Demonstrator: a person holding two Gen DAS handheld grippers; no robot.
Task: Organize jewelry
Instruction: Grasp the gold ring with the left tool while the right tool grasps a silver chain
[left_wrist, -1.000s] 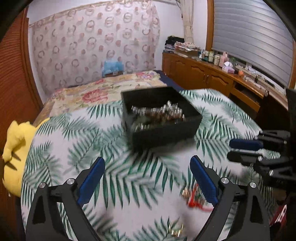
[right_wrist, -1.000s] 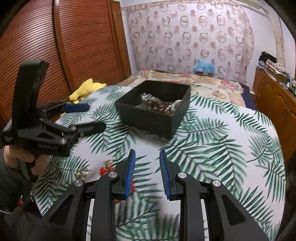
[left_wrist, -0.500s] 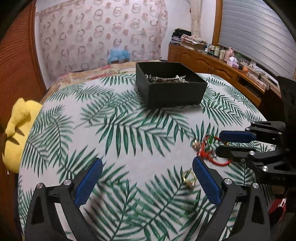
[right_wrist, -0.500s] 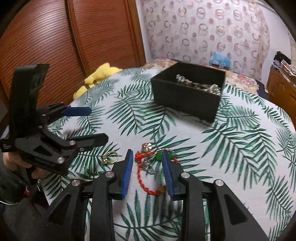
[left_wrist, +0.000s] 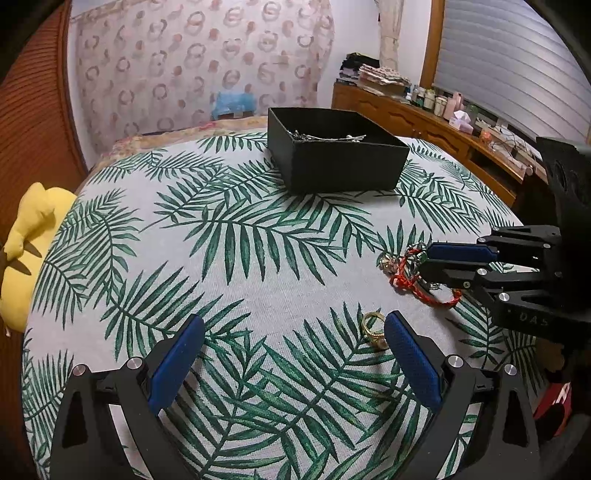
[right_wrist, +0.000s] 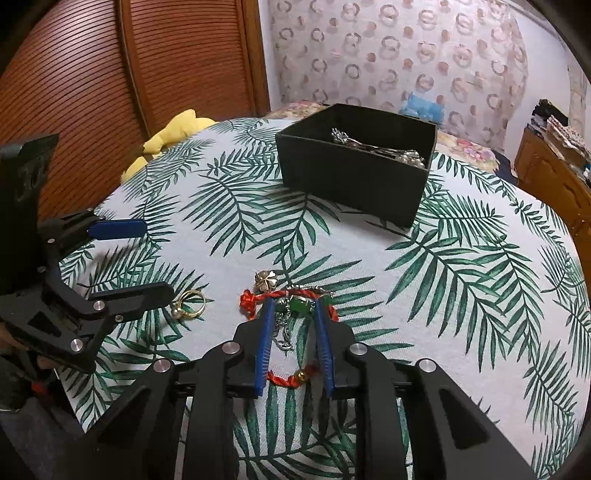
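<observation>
A black box with silver jewelry inside stands at the far side of the table. A red cord bracelet with a green stone and a silver chain lies near the front. My right gripper is open, low over the table, its fingers straddling the green stone. A gold ring lies just inside the right finger of my open left gripper. A small gold flower charm lies beside the bracelet.
The round table has a palm-leaf cloth. A yellow plush toy lies off the table's left edge. A bed and wooden cabinets stand behind the table.
Both grippers have drawn back from the box and come down toward the jewelry at the front. The right gripper's fingers now straddle the bracelet; the ring now lies by the left gripper's right finger.
</observation>
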